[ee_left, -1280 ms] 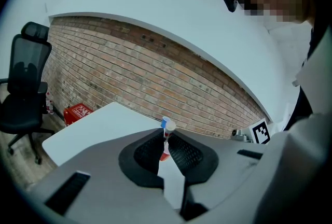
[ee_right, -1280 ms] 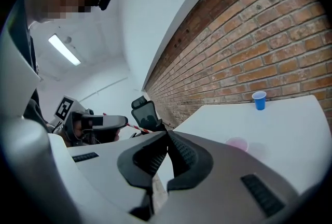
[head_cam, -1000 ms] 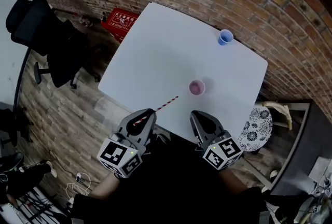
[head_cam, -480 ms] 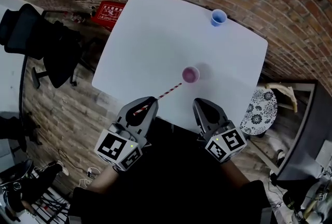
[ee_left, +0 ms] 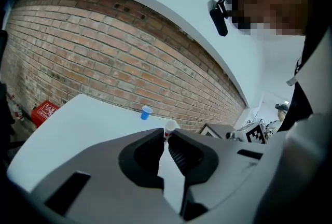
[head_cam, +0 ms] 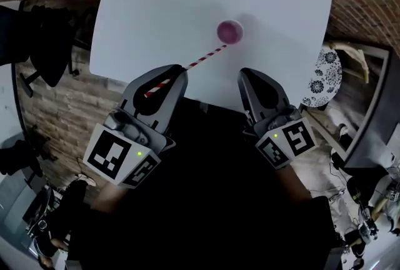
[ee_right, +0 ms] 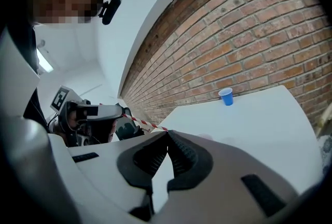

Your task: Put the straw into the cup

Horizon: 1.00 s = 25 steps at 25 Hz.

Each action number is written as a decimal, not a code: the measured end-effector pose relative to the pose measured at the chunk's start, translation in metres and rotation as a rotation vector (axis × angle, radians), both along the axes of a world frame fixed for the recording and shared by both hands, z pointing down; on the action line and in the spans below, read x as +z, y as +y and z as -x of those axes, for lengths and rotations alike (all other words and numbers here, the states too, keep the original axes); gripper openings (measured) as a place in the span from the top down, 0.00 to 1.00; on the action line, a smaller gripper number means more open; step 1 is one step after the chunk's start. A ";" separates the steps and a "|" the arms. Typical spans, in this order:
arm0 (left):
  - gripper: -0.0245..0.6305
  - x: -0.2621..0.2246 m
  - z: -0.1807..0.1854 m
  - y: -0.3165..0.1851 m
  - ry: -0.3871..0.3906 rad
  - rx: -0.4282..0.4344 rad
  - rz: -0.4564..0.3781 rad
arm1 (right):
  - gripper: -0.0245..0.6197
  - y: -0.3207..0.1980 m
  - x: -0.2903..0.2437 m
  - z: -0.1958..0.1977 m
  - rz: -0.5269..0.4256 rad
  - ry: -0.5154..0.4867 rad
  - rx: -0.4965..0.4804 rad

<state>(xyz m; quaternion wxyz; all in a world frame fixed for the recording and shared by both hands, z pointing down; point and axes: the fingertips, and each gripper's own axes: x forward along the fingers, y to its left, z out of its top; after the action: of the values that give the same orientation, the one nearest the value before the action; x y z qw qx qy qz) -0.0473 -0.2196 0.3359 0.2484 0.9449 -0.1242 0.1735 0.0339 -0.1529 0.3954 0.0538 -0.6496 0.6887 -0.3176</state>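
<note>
— So where is the red-and-white striped paper straw [head_cam: 194, 64]?
— Its near end is pinched in the left gripper [head_cam: 177, 73], and its tip is just short of the small pink cup [head_cam: 230, 32]. The right gripper [head_cam: 251, 77] is closed on nothing.
— How will it handle?
— Probably light and easily crushed. An end grip lets the tip waver.

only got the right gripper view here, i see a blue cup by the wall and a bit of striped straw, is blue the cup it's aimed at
observer: no. The head view shows a pink cup nearer the person on the table, and the straw points at it, tip close by its rim.
operator: what's holding the straw's other end
observer: the left gripper. Its own view shows the jaws shut on the straw, with the end poking out between them.
</note>
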 end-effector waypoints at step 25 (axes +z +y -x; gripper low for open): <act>0.90 0.036 -0.016 -0.011 -0.008 0.046 0.039 | 0.93 0.007 0.036 0.007 0.059 -0.033 0.059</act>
<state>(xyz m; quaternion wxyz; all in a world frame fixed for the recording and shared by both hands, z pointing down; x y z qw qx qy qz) -0.0317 -0.2303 0.3718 0.2620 0.9418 -0.0999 0.1855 0.0270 -0.1463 0.4318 0.0557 -0.6657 0.6585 -0.3467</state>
